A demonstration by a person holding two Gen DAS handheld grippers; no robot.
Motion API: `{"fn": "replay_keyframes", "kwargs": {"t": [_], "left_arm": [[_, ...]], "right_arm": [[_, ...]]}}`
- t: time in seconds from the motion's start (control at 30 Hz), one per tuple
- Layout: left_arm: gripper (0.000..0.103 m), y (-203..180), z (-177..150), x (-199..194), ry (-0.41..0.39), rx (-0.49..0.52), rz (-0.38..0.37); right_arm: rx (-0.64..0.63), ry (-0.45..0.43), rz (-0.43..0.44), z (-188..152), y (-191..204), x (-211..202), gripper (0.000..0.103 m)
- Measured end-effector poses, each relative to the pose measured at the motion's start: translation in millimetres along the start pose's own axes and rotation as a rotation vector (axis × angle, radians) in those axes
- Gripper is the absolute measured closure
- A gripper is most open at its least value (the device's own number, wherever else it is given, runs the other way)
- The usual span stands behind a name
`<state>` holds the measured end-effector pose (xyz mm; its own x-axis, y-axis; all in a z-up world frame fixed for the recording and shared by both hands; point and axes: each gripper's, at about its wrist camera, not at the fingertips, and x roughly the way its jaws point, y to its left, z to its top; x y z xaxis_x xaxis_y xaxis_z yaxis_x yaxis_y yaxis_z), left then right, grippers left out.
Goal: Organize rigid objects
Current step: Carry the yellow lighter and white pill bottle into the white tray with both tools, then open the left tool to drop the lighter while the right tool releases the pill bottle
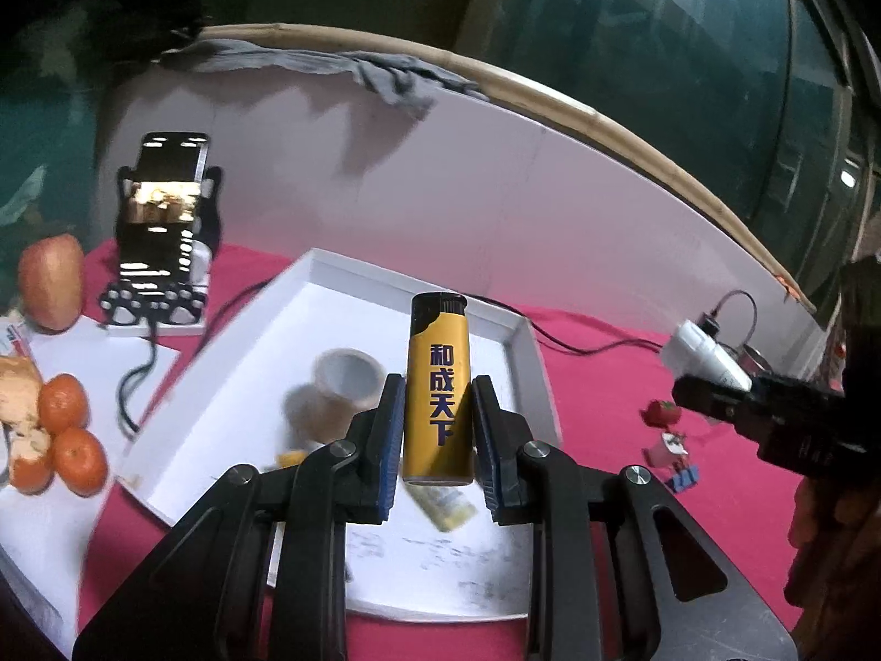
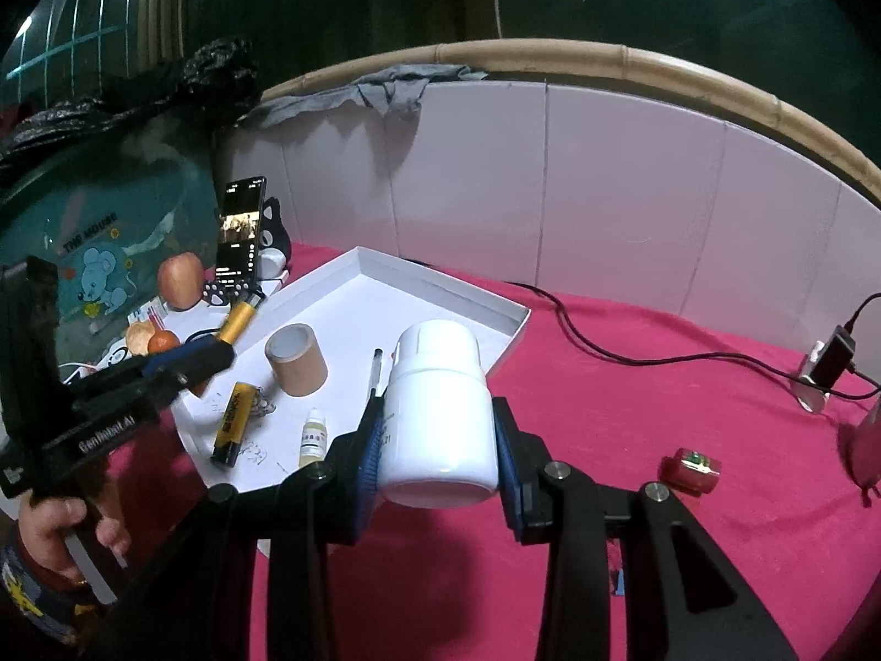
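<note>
Pinching a light, slick yellow lighter [image 1: 439, 391] at mid-body, the left gripper [image 1: 439, 440] nears the white tray [image 1: 517, 341]; the right gripper [image 2: 438, 440] clamps a smooth, rigid white bottle [image 2: 438, 413].

Apple [image 1: 50, 281] and tangerines [image 1: 71, 435] at left, phone on stand [image 1: 165, 209] — red cloth [image 2: 633, 385] beneath
</note>
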<state>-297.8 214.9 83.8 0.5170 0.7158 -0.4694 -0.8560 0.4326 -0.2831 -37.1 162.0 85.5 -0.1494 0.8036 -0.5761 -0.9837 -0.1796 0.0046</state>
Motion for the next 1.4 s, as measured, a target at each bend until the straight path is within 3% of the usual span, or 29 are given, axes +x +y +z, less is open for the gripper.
{"fn": "replay_keyframes", "kwargs": {"t": [0.07, 0.3, 0.53, 0.8, 0.9, 1.23, 1.27, 1.3, 1.33, 1.37, 1.4], "left_arm": [[0.08, 9, 6, 0, -0.011, -0.006, 0.019], [0.08, 31, 28, 14, -0.01, -0.009, 0.06], [0.08, 38, 57, 67, 0.071, -0.011, 0.067], [0.08, 38, 60, 117, 0.148, -0.008, 0.113], [0.08, 38, 60, 124, 0.16, -0.01, 0.115], [0.079, 37, 71, 111, 0.097, -0.022, 0.112], [0.07, 37, 72, 110, 0.093, -0.033, 0.11], [0.045, 38, 72, 108, 0.087, -0.045, 0.109], [0.029, 39, 72, 106, 0.082, -0.054, 0.115], [0.009, 40, 72, 104, 0.071, -0.066, 0.124], [0.003, 40, 72, 101, 0.058, -0.078, 0.138]], "right_arm": [[0.055, -0.004, -0.042, 3, 2, 6, 0.067], [0.077, 0.037, -0.031, 16, 6, 38, 0.067], [0.089, 0.086, -0.016, 30, 17, 81, 0.067], [0.098, 0.14, -0.021, 31, 35, 126, 0.067], [0.091, 0.15, -0.024, 29, 40, 135, 0.067], [0.07, 0.152, -0.036, 23, 48, 148, 0.066], [0.063, 0.144, -0.038, 22, 50, 147, 0.066], [0.055, 0.139, -0.038, 22, 51, 145, 0.06], [0.043, 0.135, -0.043, 22, 53, 144, 0.051], [0.035, 0.128, -0.051, 21, 54, 143, 0.03], [0.023, 0.113, -0.062, 20, 56, 141, 0.013]]}}
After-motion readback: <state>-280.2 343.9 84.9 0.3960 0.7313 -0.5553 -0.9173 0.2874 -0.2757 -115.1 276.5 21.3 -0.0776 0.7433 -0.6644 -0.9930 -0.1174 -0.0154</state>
